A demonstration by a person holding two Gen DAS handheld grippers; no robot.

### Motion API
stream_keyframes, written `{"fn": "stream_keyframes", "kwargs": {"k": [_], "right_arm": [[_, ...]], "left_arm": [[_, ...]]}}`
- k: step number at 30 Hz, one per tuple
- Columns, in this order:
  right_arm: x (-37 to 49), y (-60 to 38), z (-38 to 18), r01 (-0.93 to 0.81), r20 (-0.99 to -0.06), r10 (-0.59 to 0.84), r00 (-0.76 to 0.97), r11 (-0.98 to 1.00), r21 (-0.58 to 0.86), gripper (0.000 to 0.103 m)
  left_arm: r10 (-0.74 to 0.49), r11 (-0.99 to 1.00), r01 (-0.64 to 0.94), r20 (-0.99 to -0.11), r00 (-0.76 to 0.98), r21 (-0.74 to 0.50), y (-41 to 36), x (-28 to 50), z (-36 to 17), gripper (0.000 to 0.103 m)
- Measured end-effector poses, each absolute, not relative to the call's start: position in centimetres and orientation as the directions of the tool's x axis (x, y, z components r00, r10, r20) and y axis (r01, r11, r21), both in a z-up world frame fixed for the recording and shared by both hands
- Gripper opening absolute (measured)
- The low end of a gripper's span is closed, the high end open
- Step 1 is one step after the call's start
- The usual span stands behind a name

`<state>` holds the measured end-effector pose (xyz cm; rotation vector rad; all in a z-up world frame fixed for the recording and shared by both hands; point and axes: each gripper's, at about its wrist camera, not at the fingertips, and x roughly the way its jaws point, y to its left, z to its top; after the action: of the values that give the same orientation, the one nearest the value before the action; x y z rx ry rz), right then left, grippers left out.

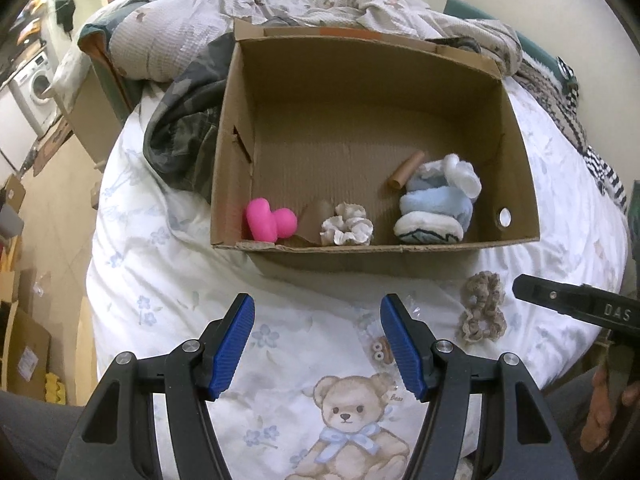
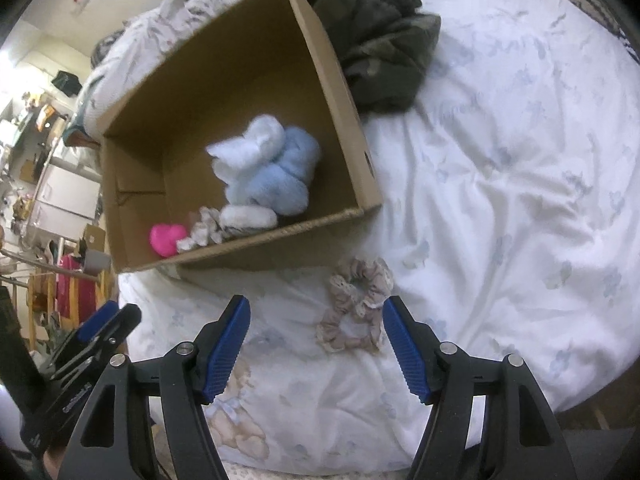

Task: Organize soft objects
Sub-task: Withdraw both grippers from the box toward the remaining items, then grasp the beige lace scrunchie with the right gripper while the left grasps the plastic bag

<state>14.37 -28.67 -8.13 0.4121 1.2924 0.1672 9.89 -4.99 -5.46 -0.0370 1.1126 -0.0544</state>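
Note:
An open cardboard box (image 1: 400,248) (image 2: 340,92) stands on the bed. Inside lie a pink heart-shaped toy (image 1: 270,222) (image 2: 166,238), a pale scrunchie (image 1: 347,226) (image 2: 202,232) and a blue and white plush (image 1: 436,204) (image 2: 266,168). Two beige scrunchies (image 1: 482,306) (image 2: 358,306) lie on the sheet just in front of the box. My left gripper (image 1: 318,344) is open and empty above the sheet, left of the scrunchies. My right gripper (image 2: 316,346) is open, with the nearer scrunchie just ahead, close to its right fingertip (image 2: 404,340).
A small cardboard tube (image 1: 406,170) lies in the box. A dark crumpled garment (image 1: 184,136) (image 2: 380,48) lies beside the box. Rumpled bedding (image 1: 192,28) fills the far end of the bed. A small wrapped item (image 1: 378,350) lies by my left gripper.

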Motion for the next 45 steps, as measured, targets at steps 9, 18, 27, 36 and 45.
{"fn": "stream_keyframes", "kwargs": {"k": [9, 18, 27, 36, 45], "right_arm": [[15.1, -29.2, -10.9, 0.207, -0.907, 0.377, 0.187, 0.888, 0.412, 0.073], [17.3, -25.7, -14.0, 0.128, -0.989, 0.139, 0.055, 0.981, 0.145, 0.073], [17.6, -25.2, -13.8, 0.084, -0.992, 0.101, 0.069, 0.991, 0.107, 0.025], [16.8, -26.3, -9.3, 0.087, -0.966, 0.166, 0.200, 0.979, 0.187, 0.022], [15.6, -26.4, -7.5, 0.071, -0.942, 0.228, 0.248, 0.965, 0.252, 0.022]], "left_arm": [[-0.065, 0.997, -0.009, -0.906, 0.418, -0.076, -4.0, 10.2, -6.2, 0.062], [-0.068, 0.996, -0.032, -0.914, 0.400, -0.088, -3.2, 10.2, -6.7, 0.062], [-0.083, 0.996, 0.006, -0.920, 0.382, -0.088, -4.9, 10.3, -7.9, 0.062], [-0.165, 0.986, 0.040, -0.927, 0.336, -0.161, -7.2, 10.7, -10.0, 0.062], [-0.182, 0.973, 0.184, -0.957, 0.227, -0.142, -12.1, 10.9, -13.8, 0.062]]}}
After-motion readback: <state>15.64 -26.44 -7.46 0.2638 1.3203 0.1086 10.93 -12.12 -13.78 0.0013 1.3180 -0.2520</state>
